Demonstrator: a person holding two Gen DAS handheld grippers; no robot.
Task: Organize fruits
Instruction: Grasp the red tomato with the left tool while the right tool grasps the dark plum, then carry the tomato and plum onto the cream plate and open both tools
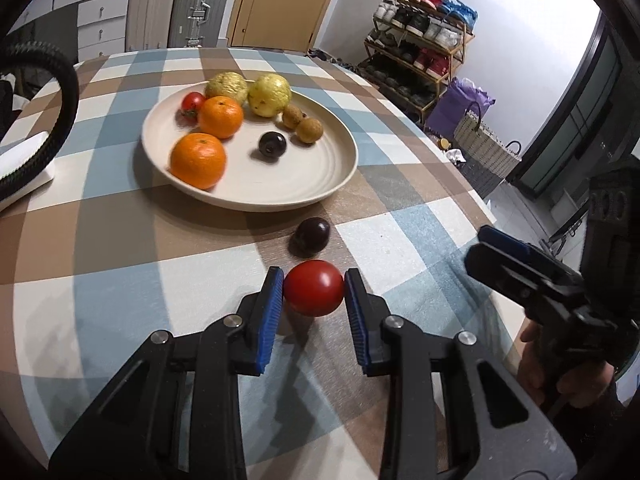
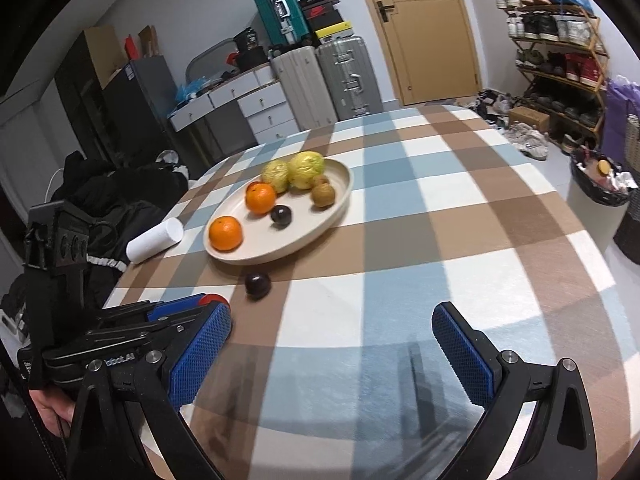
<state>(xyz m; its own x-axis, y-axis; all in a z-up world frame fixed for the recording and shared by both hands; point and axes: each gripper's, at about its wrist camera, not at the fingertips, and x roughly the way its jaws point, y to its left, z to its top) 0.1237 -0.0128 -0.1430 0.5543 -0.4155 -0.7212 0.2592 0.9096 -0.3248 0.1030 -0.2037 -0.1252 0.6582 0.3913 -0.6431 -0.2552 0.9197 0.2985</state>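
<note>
Tomato (image 1: 314, 288) sits on the checked tabletop (image 1: 120, 248), pinched between the left tongs (image 1: 314, 294). Just beyond lies a plum (image 1: 311, 236), then the fruit plate (image 1: 320, 184). Right tongs (image 2: 332, 344) gape wide, empty.

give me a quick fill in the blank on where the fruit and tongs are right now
1. The left tongs close around a red ____.
2. The right tongs are ____ and hold nothing.
3. One dark plum lies on the tablecloth, the other on the ____.

Missing words: tomato; open; plate
</note>
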